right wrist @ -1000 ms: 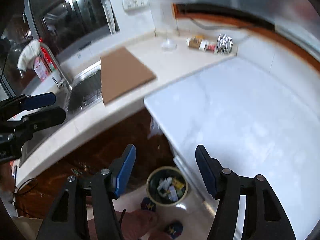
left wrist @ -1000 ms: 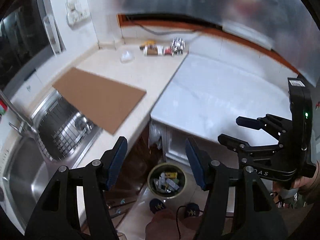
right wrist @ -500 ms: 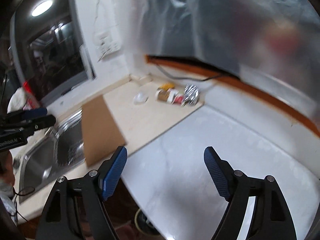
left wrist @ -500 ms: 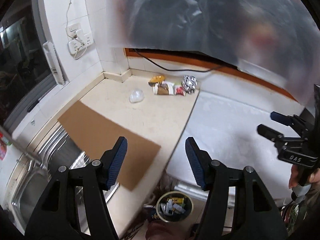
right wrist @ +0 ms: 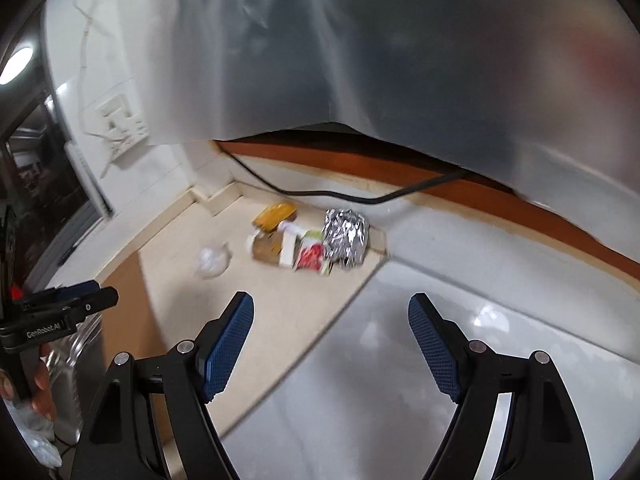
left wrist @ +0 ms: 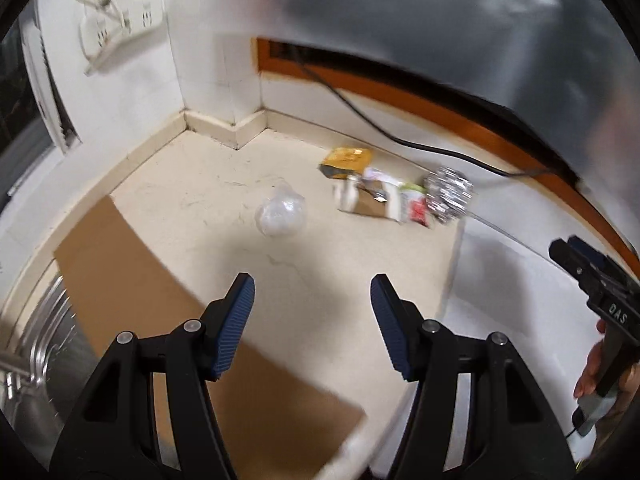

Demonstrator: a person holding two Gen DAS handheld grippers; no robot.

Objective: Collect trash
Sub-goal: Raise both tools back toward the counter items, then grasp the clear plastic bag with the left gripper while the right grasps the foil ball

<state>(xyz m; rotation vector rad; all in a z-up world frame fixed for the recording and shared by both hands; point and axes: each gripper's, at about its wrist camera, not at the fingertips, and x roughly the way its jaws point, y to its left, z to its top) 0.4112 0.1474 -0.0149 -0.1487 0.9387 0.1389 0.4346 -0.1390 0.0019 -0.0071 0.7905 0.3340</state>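
Trash lies on the beige counter near the back wall: a crumpled clear plastic ball (left wrist: 281, 214) (right wrist: 212, 262), a yellow wrapper (left wrist: 347, 161) (right wrist: 274, 216), a brown and white carton (left wrist: 370, 202) (right wrist: 276, 250), a red and green packet (right wrist: 312, 256) and a crumpled foil lump (left wrist: 449, 194) (right wrist: 346, 237). My left gripper (left wrist: 312, 312) is open and empty, above the counter short of the plastic ball. My right gripper (right wrist: 331, 334) is open and empty, short of the foil and packet.
A brown cardboard sheet (left wrist: 160, 320) lies on the counter partly over the steel sink (left wrist: 36, 344). A white glossy surface (right wrist: 460, 360) adjoins the counter on the right. A black cable (right wrist: 340, 196) runs along the back wall. Wall sockets (left wrist: 116, 20) are at upper left.
Both grippers have moved up and forward toward the trash at the counter's back corner. The floor bin has left both views. Both stay open.
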